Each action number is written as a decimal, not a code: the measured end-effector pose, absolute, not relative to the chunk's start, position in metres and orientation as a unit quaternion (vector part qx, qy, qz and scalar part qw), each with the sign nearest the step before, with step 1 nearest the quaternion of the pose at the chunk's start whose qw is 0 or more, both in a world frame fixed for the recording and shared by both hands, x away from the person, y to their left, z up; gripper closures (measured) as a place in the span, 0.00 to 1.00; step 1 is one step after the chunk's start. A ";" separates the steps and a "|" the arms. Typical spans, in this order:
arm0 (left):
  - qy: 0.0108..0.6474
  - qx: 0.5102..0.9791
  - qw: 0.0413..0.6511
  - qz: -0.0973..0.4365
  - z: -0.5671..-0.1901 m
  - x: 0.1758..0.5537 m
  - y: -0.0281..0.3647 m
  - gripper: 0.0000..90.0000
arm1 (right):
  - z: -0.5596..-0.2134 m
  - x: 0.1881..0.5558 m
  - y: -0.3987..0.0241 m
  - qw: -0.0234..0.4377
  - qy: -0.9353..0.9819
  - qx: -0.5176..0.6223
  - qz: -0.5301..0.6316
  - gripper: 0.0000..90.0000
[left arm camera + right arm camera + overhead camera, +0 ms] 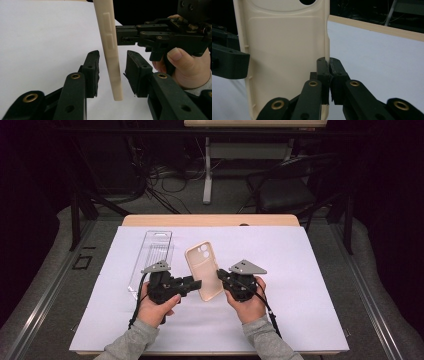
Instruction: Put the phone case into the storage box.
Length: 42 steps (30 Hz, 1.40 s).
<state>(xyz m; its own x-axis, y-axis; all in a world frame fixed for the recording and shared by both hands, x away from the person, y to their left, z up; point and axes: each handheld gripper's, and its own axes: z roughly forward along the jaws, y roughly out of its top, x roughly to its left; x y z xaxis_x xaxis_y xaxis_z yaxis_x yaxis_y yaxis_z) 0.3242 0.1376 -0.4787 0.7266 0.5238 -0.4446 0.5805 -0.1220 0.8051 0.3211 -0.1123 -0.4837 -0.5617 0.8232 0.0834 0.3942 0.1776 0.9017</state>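
Note:
A cream phone case [204,270] is held up off the white sheet [300,270], inner side facing me in the right gripper view [284,50]. My right gripper [328,61] is shut on the case's right side wall, coming in from the right in the high view [222,276]. In the left gripper view the case [111,50] stands edge-on between the jaws of my left gripper [112,53]. There is a gap on each side, so the pads do not touch it and that gripper is open. In the high view the left gripper [194,283] sits at the case's lower left edge.
A clear plastic package [150,262] lies on the sheet at the left, behind the left hand. The wooden table edge [210,220] runs along the back. Beyond it are a chair [290,190], table legs and cables on the floor.

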 end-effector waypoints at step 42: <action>0.426 0.701 0.563 -0.104 -0.483 0.329 0.143 0.87 | -0.485 0.319 -0.110 0.219 0.738 0.408 0.491 0.97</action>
